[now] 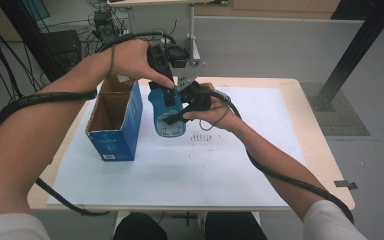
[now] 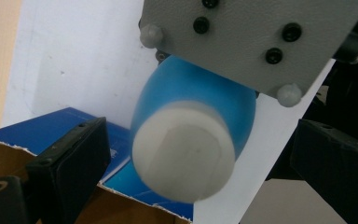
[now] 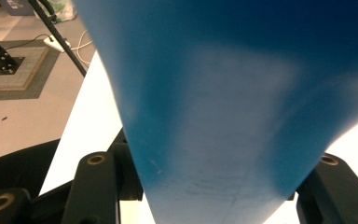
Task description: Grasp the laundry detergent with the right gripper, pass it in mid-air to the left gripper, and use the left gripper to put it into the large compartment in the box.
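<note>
Blue bottle [image 1: 167, 112] is clamped in my right gripper [image 1: 192, 100], lifted above the table [image 1: 300, 95] near its far edge, beside the open cardboard box [image 1: 115, 120]. My left gripper [image 1: 167, 62] stands open around its white cap [image 2: 184, 151].

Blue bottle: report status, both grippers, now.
Right gripper shut on blue bottle, held above the table. Left gripper open, jaws either side of the white cap, not gripping. Open blue box beside it; nothing blocking.
</note>
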